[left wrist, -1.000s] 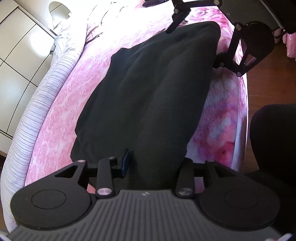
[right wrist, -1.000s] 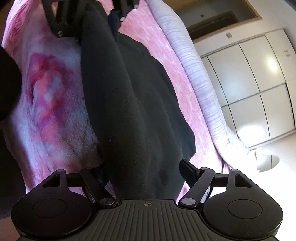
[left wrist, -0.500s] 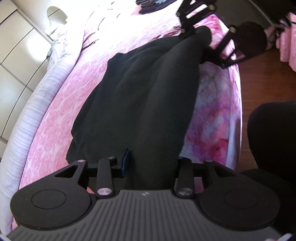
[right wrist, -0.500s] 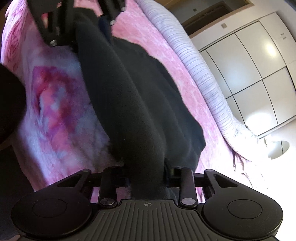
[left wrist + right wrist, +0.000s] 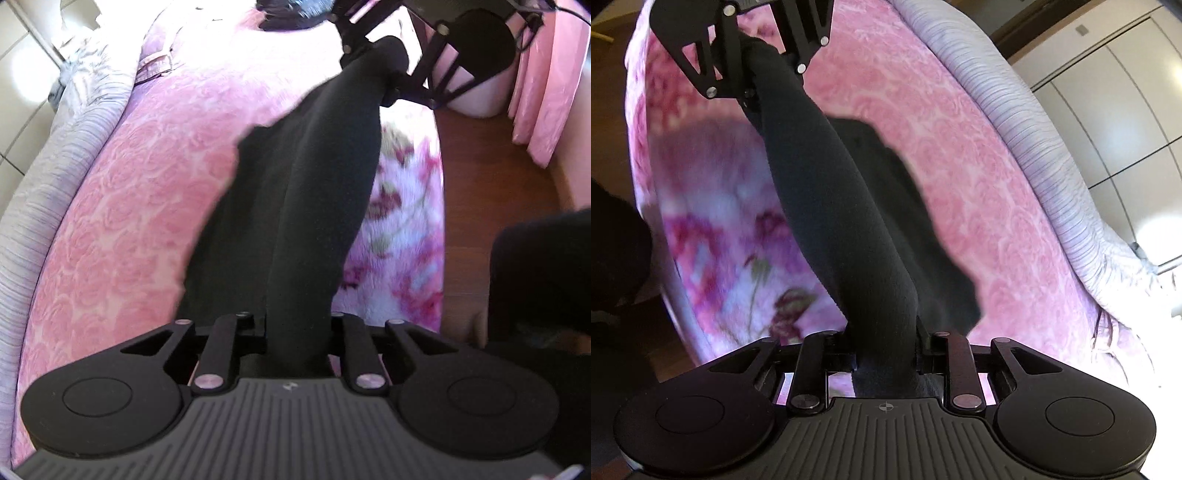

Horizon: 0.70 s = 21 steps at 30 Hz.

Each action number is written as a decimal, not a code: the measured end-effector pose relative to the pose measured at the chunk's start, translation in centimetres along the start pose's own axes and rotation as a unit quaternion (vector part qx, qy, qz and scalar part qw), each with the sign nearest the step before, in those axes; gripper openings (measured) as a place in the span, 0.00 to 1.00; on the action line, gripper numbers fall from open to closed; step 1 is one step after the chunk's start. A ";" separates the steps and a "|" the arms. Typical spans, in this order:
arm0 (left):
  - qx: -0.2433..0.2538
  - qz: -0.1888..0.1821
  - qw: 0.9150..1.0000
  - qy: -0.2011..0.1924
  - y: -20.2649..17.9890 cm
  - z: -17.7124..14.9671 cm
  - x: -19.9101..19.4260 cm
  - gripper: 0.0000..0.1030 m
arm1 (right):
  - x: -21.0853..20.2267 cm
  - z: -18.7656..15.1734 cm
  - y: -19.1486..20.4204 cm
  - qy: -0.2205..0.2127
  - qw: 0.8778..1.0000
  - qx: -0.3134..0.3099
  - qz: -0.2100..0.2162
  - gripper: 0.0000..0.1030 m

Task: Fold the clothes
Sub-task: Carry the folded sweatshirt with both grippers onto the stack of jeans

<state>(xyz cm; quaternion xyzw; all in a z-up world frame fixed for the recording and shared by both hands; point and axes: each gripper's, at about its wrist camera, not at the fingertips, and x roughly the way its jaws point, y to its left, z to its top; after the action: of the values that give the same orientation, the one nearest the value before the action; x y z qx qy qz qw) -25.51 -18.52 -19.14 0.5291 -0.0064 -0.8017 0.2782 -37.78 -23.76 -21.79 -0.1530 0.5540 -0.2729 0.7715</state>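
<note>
**A:** What are the two tools doing?

**B:** My left gripper is pinching one end of the black garment. Its jaws have just been closing, and the cloth is bunched tight between them. My right gripper is clamping the other end the same way; its jaws have also just been closing, with cloth between them.

**A:** Where is the garment lying?

**B:** It is stretching as a thick dark band between the two grippers, hanging above the pink bedspread. In the left wrist view the band is running from my near jaws to the right gripper at the far top. A loose flap is drooping off its left side, over the rose pattern. Whether that flap is touching the bed I cannot tell.

**A:** And from the other side?

**B:** In the right wrist view the band is running away to the left gripper at the far top left, with the flap hanging on its right.

**A:** Surroundings?

**B:** A floral blanket is covering the right part of the bed in the left view. A grey striped quilt is lining the far edge. White wardrobe doors are standing beyond it. Wooden floor is showing to the right.
</note>
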 end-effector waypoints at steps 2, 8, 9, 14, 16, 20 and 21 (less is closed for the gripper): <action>-0.008 -0.016 1.000 0.008 1.7 1.4 -2.7 0.14 | -3.3 0.8 -1.4 0.010 1.000 0.008 0.016 0.23; 0.012 -0.042 0.999 0.004 4.5 5.8 -8.9 0.14 | -11.1 4.2 -4.7 0.047 0.997 0.041 0.048 0.23; 0.018 -0.048 0.999 -0.001 4.8 6.4 -9.5 0.14 | -12.2 4.4 -5.0 0.053 0.997 0.045 0.046 0.23; 0.073 -0.068 0.994 -0.041 5.3 11.2 -10.3 0.14 | -16.8 3.2 -7.1 0.092 0.991 0.096 0.014 0.23; 0.098 -0.076 0.990 -0.059 5.5 13.7 -10.3 0.14 | -18.5 2.3 -7.9 0.109 0.987 0.121 -0.002 0.23; 0.156 -0.087 0.979 -0.098 6.2 20.5 -9.3 0.14 | -21.2 -1.1 -10.3 0.133 0.974 0.176 -0.045 0.23; 0.171 -0.088 0.975 -0.108 6.3 22.4 -8.9 0.14 | -21.9 -2.3 -11.2 0.138 0.970 0.190 -0.056 0.23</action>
<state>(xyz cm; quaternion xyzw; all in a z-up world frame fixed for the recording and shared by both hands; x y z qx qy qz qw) -39.34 -26.16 0.13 0.4776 -0.1270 -0.8624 0.1098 -47.94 -19.72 0.35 0.0047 0.5836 -0.4349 0.6858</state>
